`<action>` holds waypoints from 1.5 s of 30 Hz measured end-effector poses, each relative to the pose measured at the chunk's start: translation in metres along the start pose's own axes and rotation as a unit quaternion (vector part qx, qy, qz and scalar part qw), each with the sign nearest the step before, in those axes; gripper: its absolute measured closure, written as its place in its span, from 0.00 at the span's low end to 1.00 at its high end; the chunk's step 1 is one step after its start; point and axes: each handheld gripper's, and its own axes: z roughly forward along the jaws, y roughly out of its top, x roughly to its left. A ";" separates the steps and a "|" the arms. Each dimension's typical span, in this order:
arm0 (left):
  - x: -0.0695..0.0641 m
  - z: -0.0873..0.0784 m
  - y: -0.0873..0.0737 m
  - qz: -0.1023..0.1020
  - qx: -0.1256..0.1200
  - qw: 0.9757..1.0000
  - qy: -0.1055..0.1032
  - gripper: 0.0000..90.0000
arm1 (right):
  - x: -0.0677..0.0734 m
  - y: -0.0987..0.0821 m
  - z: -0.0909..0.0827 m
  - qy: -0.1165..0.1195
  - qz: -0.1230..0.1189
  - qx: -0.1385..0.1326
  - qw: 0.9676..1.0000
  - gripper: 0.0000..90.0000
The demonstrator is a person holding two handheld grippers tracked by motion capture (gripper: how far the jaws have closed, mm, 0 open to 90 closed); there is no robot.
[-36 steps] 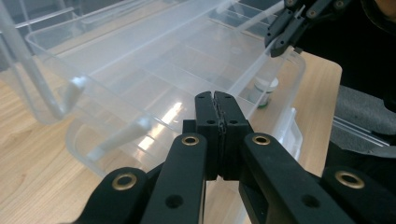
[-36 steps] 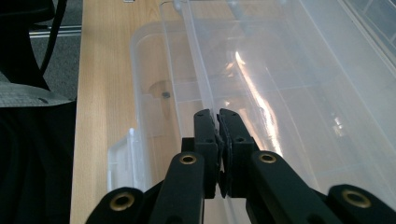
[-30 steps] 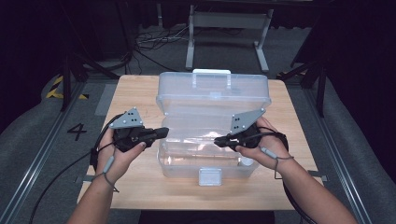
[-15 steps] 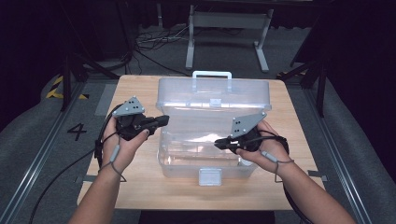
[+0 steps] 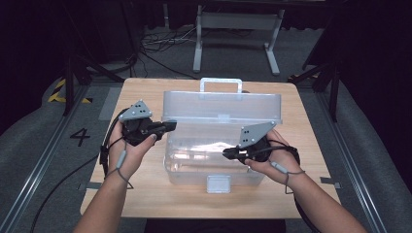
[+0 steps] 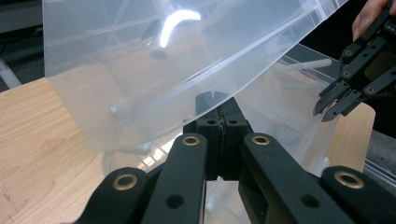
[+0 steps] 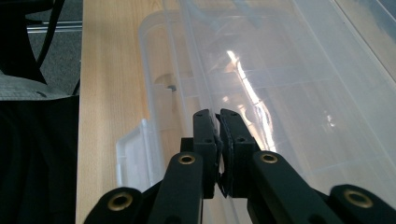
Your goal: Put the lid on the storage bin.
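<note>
Clear plastic lidded box (image 5: 214,160) with its lid (image 5: 221,112) raised, mid-table.

I see nothing in its see-through base, though glare blurs the bottom. My left hand-held gripper (image 5: 169,127) is closed at the lid's left edge, my right hand-held gripper (image 5: 227,154) closed over the base. Light wooden table (image 5: 145,194) underneath; metal stand (image 5: 238,22) beyond.

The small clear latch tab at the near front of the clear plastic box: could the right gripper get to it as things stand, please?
Probably yes. The latch tab sits exposed on the near wall of the clear plastic box, with bare table in front of it. The right gripper, jaws shut, hovers just above and beside it, nothing between.
</note>
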 end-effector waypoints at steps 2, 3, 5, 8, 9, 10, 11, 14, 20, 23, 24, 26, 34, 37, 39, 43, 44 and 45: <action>0.000 0.000 0.000 -0.001 0.001 1.000 -0.001 1.00 | 0.000 0.000 0.000 0.002 0.001 0.000 1.000 0.95; 0.000 0.000 0.000 -0.002 0.000 1.000 -0.001 1.00 | -0.001 0.000 0.000 0.003 0.004 0.000 1.000 0.95; 0.000 0.000 0.000 -0.002 0.000 1.000 -0.001 1.00 | -0.001 0.000 0.000 0.003 0.007 -0.002 1.000 0.94; 0.000 0.001 0.000 -0.004 0.000 1.000 -0.002 1.00 | -0.001 0.000 -0.001 0.006 0.018 -0.008 1.000 0.92; 0.000 0.001 0.000 -0.005 0.000 1.000 -0.004 1.00 | -0.002 -0.001 -0.002 0.009 0.024 -0.015 1.000 0.91; 0.000 0.001 0.000 -0.005 0.000 1.000 -0.004 1.00 | -0.002 -0.001 -0.004 0.010 0.031 -0.022 0.999 0.91; -0.001 0.001 0.001 -0.004 0.001 1.000 -0.004 1.00 | -0.002 -0.001 -0.005 0.009 0.032 -0.026 0.999 0.91; -0.001 0.001 0.001 -0.003 0.003 1.000 -0.003 1.00 | -0.004 -0.002 -0.010 0.009 0.041 -0.041 0.998 0.91; 0.000 0.001 0.002 -0.002 0.005 1.000 -0.003 1.00 | -0.005 -0.006 -0.022 0.002 0.053 -0.062 0.997 0.99; -0.001 0.001 0.002 -0.002 0.005 1.000 -0.005 1.00 | -0.006 -0.009 -0.027 -0.003 0.059 -0.069 0.996 1.00; -0.001 0.001 0.002 -0.002 0.005 1.000 -0.005 1.00 | -0.007 -0.010 -0.029 -0.004 0.062 -0.073 0.995 1.00; -0.001 0.001 0.002 -0.002 0.006 1.000 -0.006 1.00 | -0.007 -0.013 -0.032 -0.008 0.068 -0.075 0.995 1.00; -0.001 0.001 0.001 -0.002 0.009 1.000 -0.005 1.00 | -0.012 -0.025 -0.048 -0.029 0.084 -0.082 0.993 1.00; -0.002 0.001 0.002 -0.002 0.009 1.000 -0.005 1.00 | -0.015 -0.032 -0.057 -0.042 0.093 -0.089 0.991 1.00; -0.002 0.001 0.001 -0.002 0.010 1.000 -0.005 1.00 | -0.016 -0.036 -0.062 -0.049 0.101 -0.092 0.989 1.00; -0.001 0.001 0.001 -0.002 0.009 1.000 -0.005 1.00 | -0.019 -0.046 -0.072 -0.063 0.115 -0.102 0.986 1.00; -0.001 0.001 0.001 -0.002 0.009 1.000 -0.005 1.00 | -0.020 -0.049 -0.074 -0.066 0.118 -0.103 0.985 1.00; -0.001 0.001 0.001 -0.002 0.009 1.000 -0.005 1.00 | -0.021 -0.050 -0.075 -0.068 0.121 -0.104 0.985 1.00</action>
